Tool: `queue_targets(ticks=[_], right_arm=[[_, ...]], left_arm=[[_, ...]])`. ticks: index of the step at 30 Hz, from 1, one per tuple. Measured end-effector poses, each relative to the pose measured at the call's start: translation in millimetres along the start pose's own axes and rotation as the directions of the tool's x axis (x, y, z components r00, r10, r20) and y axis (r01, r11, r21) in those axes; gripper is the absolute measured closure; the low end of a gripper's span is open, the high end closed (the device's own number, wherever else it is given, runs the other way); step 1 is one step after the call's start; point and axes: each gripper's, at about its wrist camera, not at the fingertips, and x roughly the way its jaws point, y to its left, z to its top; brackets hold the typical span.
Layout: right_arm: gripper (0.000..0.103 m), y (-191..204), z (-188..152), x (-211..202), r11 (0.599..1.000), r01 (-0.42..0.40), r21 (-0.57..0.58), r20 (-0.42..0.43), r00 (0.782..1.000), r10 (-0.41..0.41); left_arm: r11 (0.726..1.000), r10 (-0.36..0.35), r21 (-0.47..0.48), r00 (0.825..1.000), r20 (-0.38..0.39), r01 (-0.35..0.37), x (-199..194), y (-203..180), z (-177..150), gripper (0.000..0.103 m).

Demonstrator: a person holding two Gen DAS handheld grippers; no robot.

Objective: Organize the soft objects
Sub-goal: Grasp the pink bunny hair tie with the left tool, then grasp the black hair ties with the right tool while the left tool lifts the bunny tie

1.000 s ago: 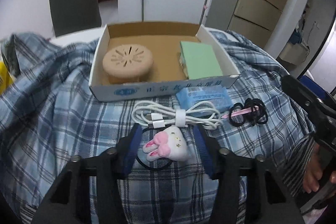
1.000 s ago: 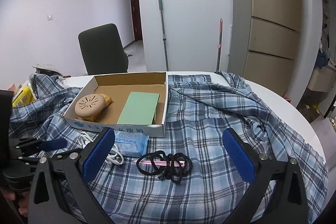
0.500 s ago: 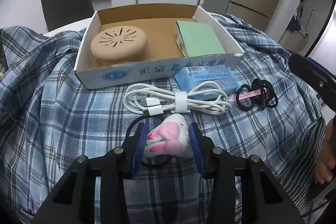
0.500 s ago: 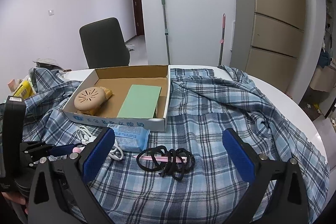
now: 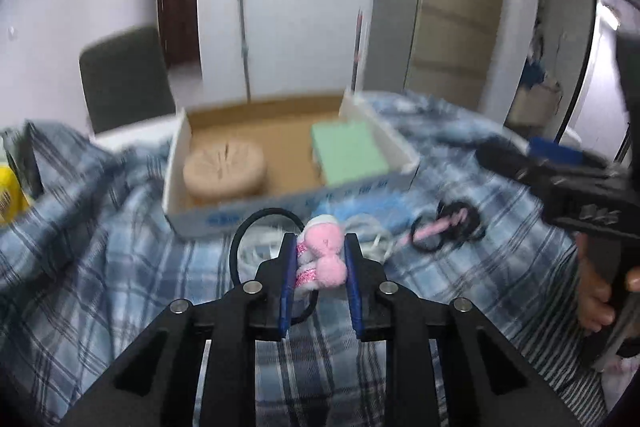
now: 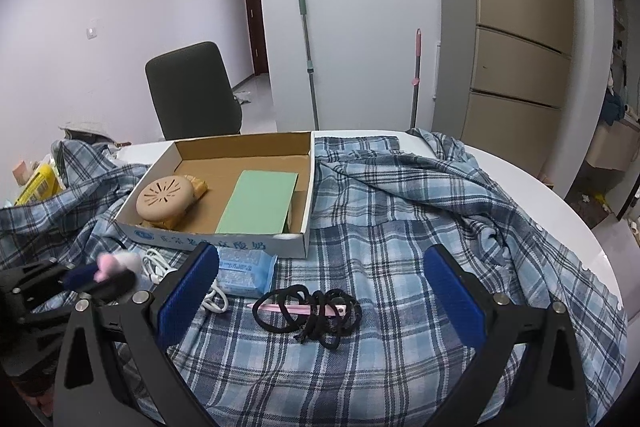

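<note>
1. The left gripper (image 5: 320, 259) is clamped on a pink and white plush bunny hair tie (image 5: 320, 257), its black elastic loop (image 5: 256, 227) hanging out toward 10 o'clock. The toy is lifted clear of the plaid cloth (image 5: 100, 267) covering the bench.
2. The right gripper (image 6: 320, 291) hangs wide and holds nothing, above a bundle of black hair ties (image 6: 316, 307) threaded on a pink stick.
3. Beyond the left gripper, at 12 o'clock, sits the open cardboard box (image 5: 288, 203). Inside are a round tan cushion (image 5: 224, 167) at its left and a green pad (image 5: 348, 151) at its right.
4. A white cable (image 6: 160, 263) and a blue tissue pack (image 6: 244, 269) lie just in front of the box.
5. To do this step well, likely carrying the bunny to the box: keep the squeeze steady, lift high enough that the loop clears the front wall, and release over the bare floor between cushion and pad.
6. Compared with half a second ago, the bunny has risen off the cloth, the left gripper has narrowed on it, and the view is blurred and tilted upward. The right gripper is almost unmoved.
</note>
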Motion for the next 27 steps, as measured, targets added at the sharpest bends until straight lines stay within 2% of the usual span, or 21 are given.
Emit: queue_targets(ticks=[4, 7, 12, 16, 20, 23, 27], right_arm=[[0.001, -2.6, 2.1, 2.3, 1.0, -0.011, -0.009, -0.015, 1.0, 0.011], [0.001, -2.8, 2.6, 8.7, 0.999, -0.011, -0.036, -0.042, 0.999, 0.009], [0.001, -7.8, -3.5, 30.4, 0.999, -0.031, -0.017, -0.148, 0.989, 0.028], [0.01, -4.3, -14.5, 53.2, 0.998, -0.041, -0.037, -0.258, 0.966, 0.03], [0.017, -2.7, -20.5, 63.8, 0.998, -0.022, -0.057, -0.307, 0.952, 0.004], [0.03, -1.2, -24.2, 66.9, 0.997, -0.022, -0.068, -0.33, 0.944, -0.002], [0.064, -0.7, -28.5, 72.5, 0.997, -0.029, -0.075, -0.359, 0.933, 0.0]], left_arm=[[1.0, -0.001, -0.007, 0.987, 0.162, 0.003, -23.7, 2.2, 3.7, 0.079], [1.0, 0.004, -0.006, 0.977, 0.215, -0.003, -31.6, 0.6, 3.7, 0.079], [1.0, 0.009, -0.002, 0.973, 0.229, -0.009, -35.6, 1.0, 5.4, 0.079], [1.0, 0.011, -0.001, 0.973, 0.229, -0.011, -36.4, 0.7, 4.9, 0.079], [1.0, 0.002, -0.005, 0.977, 0.212, 0.0, -34.8, 1.1, 2.2, 0.079], [1.0, -0.004, -0.009, 0.977, 0.211, 0.006, -34.8, 1.7, 1.3, 0.079], [1.0, -0.003, -0.006, 0.978, 0.211, 0.004, -34.7, 0.8, 1.0, 0.079]])
